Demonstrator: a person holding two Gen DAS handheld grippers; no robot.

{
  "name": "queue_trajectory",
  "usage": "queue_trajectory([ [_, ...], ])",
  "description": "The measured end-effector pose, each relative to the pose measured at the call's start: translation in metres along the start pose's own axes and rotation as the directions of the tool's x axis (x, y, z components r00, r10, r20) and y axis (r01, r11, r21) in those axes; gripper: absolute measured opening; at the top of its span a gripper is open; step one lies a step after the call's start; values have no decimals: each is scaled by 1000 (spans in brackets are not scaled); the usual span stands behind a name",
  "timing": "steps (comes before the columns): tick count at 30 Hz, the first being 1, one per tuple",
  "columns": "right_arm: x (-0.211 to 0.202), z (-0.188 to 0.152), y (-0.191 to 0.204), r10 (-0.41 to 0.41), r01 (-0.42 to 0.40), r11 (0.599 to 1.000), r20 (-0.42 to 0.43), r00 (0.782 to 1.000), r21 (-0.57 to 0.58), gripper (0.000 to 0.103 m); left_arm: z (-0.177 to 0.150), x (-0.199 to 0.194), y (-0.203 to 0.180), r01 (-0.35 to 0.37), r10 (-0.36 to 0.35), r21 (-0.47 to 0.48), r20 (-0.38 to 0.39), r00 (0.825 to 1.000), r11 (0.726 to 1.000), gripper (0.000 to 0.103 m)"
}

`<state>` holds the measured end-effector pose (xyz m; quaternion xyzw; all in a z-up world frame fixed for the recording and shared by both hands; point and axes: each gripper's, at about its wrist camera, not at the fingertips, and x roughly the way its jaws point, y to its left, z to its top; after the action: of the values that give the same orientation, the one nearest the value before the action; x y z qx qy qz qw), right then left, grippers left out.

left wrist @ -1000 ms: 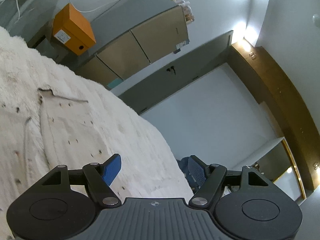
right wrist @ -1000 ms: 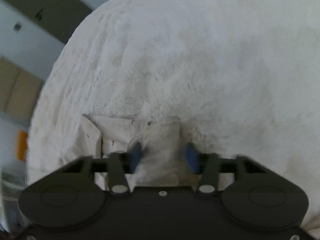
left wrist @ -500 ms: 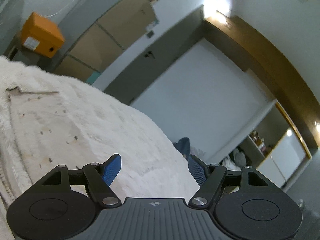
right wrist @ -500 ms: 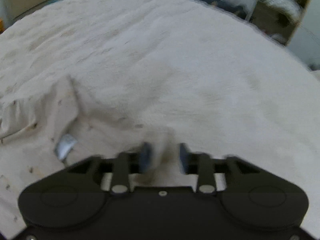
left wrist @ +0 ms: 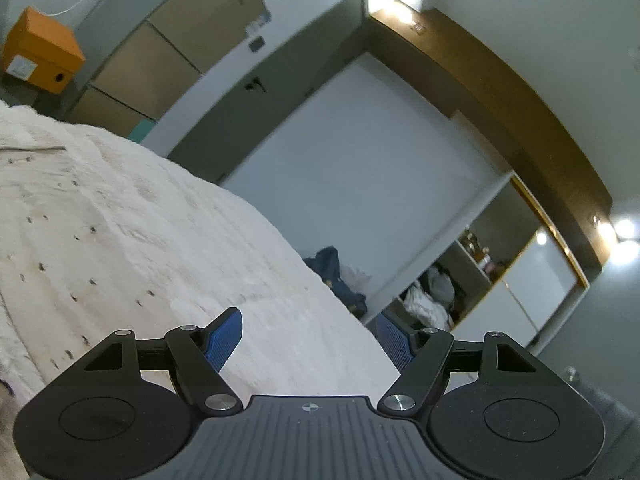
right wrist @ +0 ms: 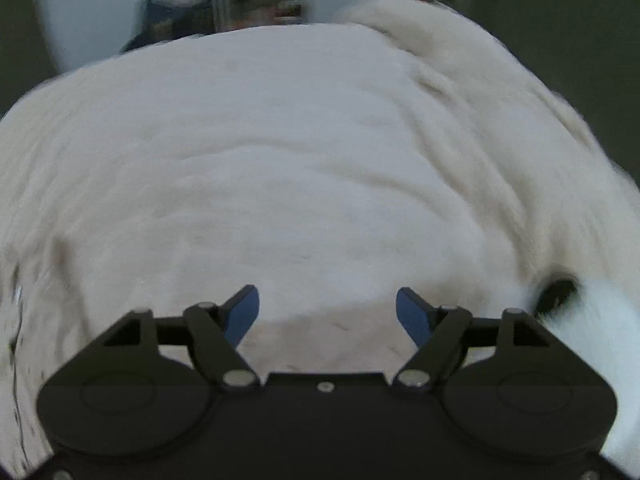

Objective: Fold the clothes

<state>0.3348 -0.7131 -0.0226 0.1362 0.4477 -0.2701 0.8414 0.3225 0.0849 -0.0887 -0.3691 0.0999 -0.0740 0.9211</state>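
A cream garment with small dark specks [left wrist: 60, 216] lies flat on the white fluffy bed cover [left wrist: 240, 264], at the left of the left wrist view. My left gripper [left wrist: 310, 334] is open and empty, above the cover to the right of the garment. My right gripper [right wrist: 327, 314] is open and empty, just over a beige patch of cloth [right wrist: 320, 344] between its fingers. The right wrist view is blurred; a speckled edge of the garment [right wrist: 12, 340] shows at its far left.
An orange box [left wrist: 40, 56] and tan cabinets [left wrist: 168, 48] stand beyond the bed at upper left. Blue clothes [left wrist: 336, 276] lie on the floor past the bed's edge. Shelves with bundles [left wrist: 436, 292] stand at right. A dark object [right wrist: 558, 292] lies at the right.
My right gripper has opened and let go of the garment, and has swung to face across the bed. My left gripper has turned right, so the garment slid toward the left edge.
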Motion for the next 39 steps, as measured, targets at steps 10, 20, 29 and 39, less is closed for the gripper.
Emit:
queue_trajectory([
  [10, 37, -32, -12, -88, 84, 990, -31, 996, -111, 67, -25, 14, -19, 16, -12, 94, -45, 999, 995, 69],
  [20, 61, -29, -30, -51, 53, 998, -73, 996, 27, 69, -29, 17, -20, 20, -12, 126, -61, 998, 992, 69],
  [29, 135, -32, 2, -424, 377, 870, -90, 901, -317, 0, -34, 19, -25, 36, -23, 154, -86, 996, 987, 69],
  [39, 136, -29, 0, -429, 409, 832, 32, 903, -376, 1, -45, 20, -31, 56, -34, 205, -110, 993, 977, 69],
])
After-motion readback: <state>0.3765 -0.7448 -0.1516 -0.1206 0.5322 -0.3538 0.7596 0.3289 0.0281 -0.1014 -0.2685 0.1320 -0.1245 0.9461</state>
